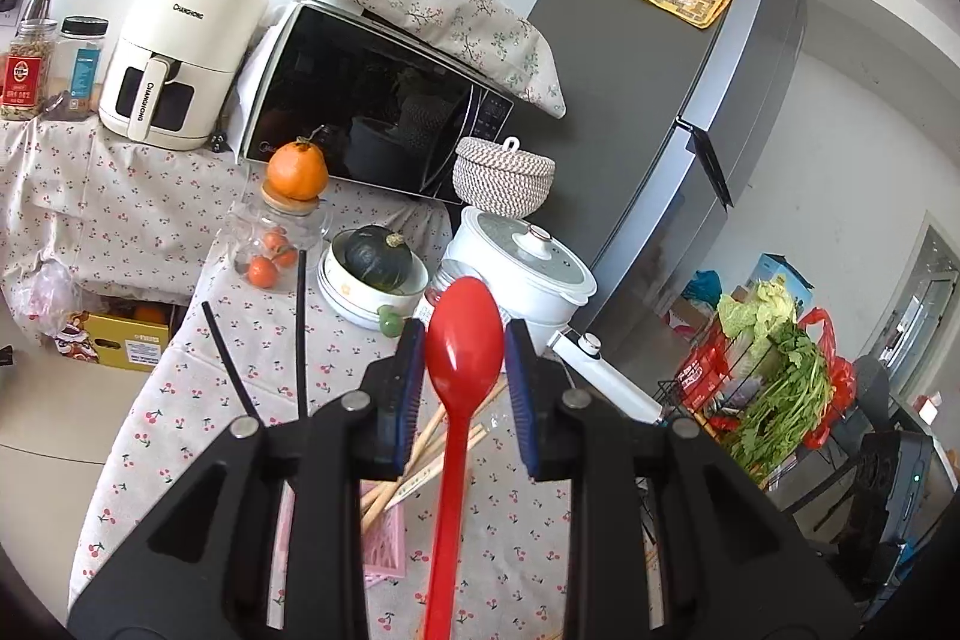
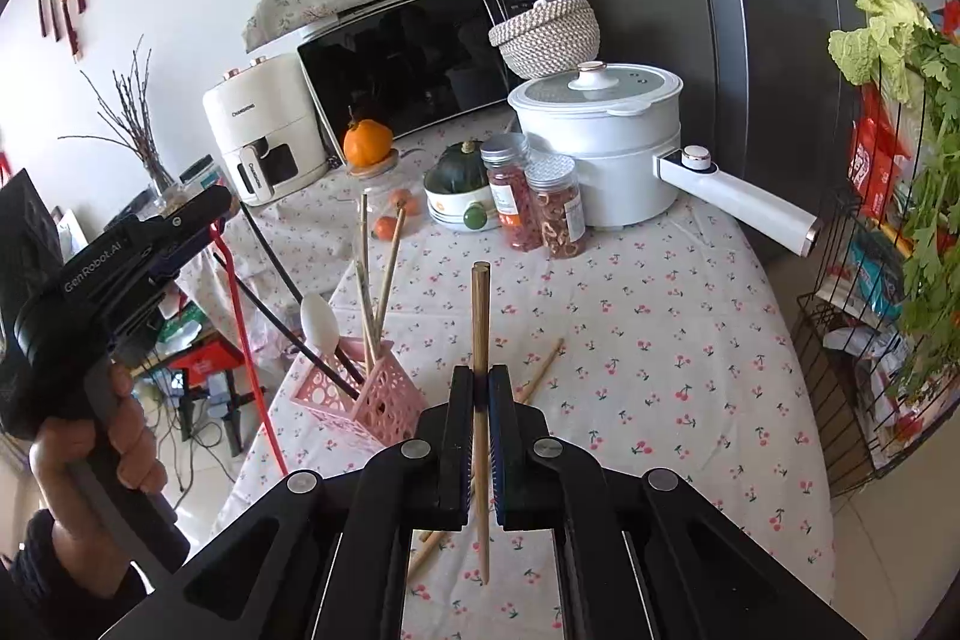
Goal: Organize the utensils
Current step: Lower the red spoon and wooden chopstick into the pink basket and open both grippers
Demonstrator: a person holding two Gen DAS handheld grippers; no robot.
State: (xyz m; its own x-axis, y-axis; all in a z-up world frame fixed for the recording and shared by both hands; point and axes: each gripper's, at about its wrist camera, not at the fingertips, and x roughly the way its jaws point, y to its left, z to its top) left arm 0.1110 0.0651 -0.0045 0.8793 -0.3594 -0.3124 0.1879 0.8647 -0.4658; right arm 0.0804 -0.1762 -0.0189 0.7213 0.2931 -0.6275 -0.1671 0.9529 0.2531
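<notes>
A: We see the left gripper (image 1: 463,376) with its blue-padded jaws set a little wider than the long red plastic spoon (image 1: 454,436) standing between them, pads not visibly pressing it.

B: And our right gripper (image 2: 478,391) is clamped narrow on a pair of wooden chopsticks (image 2: 480,340), upright above the cherry-print tablecloth (image 2: 660,340), beside the pink perforated utensil holder (image 2: 384,394) of chopsticks and a white spoon (image 2: 320,321).
</notes>
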